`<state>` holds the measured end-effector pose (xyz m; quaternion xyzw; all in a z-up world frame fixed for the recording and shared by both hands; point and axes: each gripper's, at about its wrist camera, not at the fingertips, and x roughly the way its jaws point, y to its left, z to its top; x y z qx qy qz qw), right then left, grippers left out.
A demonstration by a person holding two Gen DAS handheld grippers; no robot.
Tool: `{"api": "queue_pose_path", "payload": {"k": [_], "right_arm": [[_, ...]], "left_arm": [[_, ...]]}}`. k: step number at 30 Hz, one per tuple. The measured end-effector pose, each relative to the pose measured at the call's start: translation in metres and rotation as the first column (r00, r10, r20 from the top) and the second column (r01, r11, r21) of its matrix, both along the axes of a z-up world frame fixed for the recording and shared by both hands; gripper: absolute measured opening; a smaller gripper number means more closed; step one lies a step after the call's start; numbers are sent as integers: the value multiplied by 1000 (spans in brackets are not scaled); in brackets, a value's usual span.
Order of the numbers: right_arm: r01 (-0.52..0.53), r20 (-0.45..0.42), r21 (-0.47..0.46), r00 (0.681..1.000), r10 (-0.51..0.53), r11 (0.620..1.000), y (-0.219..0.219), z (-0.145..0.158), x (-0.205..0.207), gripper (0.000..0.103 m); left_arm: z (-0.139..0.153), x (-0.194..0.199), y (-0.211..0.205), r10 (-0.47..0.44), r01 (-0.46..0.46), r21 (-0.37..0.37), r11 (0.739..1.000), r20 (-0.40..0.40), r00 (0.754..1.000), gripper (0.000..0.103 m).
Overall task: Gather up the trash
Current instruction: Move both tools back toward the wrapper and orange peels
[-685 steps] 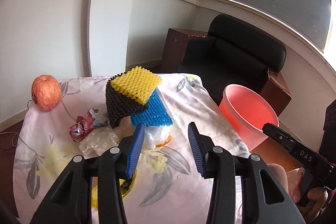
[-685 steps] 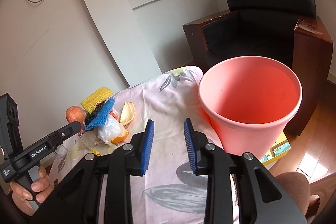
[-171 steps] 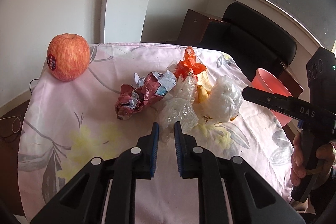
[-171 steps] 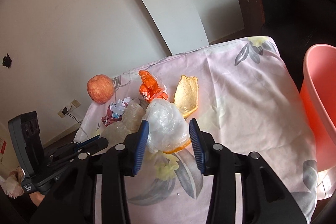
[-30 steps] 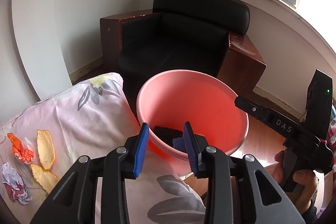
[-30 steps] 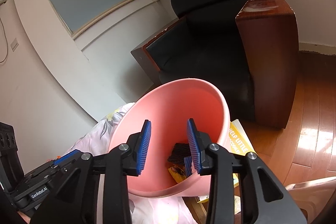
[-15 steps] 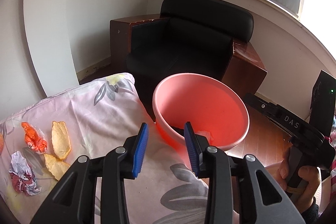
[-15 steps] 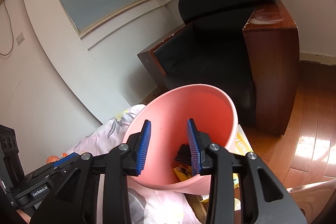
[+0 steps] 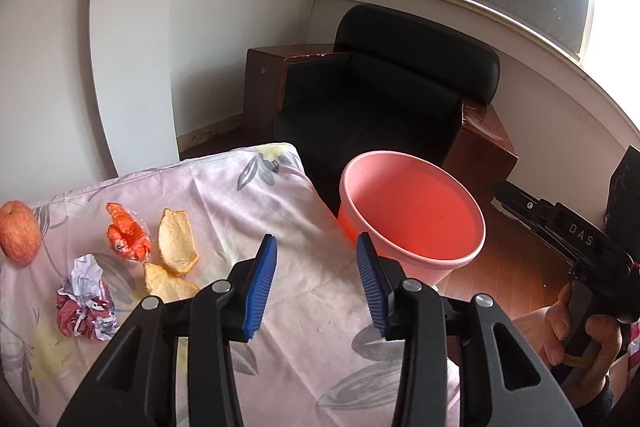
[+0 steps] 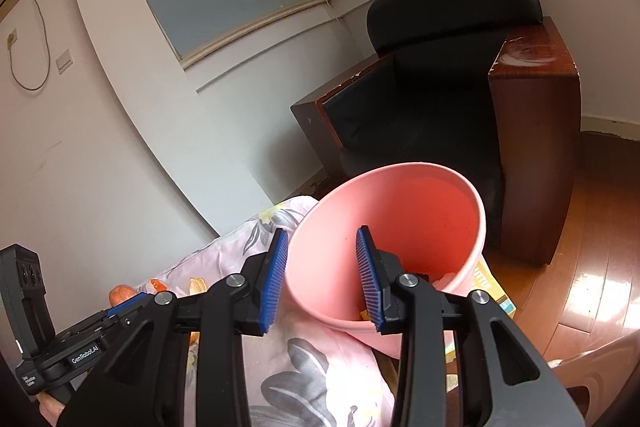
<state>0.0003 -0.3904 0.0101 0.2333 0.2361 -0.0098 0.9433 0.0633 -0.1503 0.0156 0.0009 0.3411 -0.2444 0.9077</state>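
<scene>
Left gripper [image 9: 316, 279] empty, jaws apart and just been widening, over the table [image 9: 304, 355] beside the pink bucket [image 9: 412, 219]. Right gripper [image 10: 322, 275] empty, jaws apart, at the bucket's near rim.

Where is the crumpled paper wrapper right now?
Left wrist view: the crumpled paper wrapper lies at the tablecloth's left, below the apple, beside the peel pieces.

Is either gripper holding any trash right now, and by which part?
Nothing is held. The left gripper, whose jaws have just been opening, and the right gripper are both empty.
</scene>
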Motion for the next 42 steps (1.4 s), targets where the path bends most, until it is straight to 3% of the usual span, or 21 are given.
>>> {"api": "queue_pose_path", "payload": {"k": [22,42], "right_arm": [[-118,0,-24,993,118,993,54,10,-21,36],[-194,-64,1,979,194,981,96,-11,-10,36]], "left_arm": [[9,-27,62,91,-90,-22,996,31,995,42],[-11,-30,131,183,-183,-48,982,4,983,47]]}}
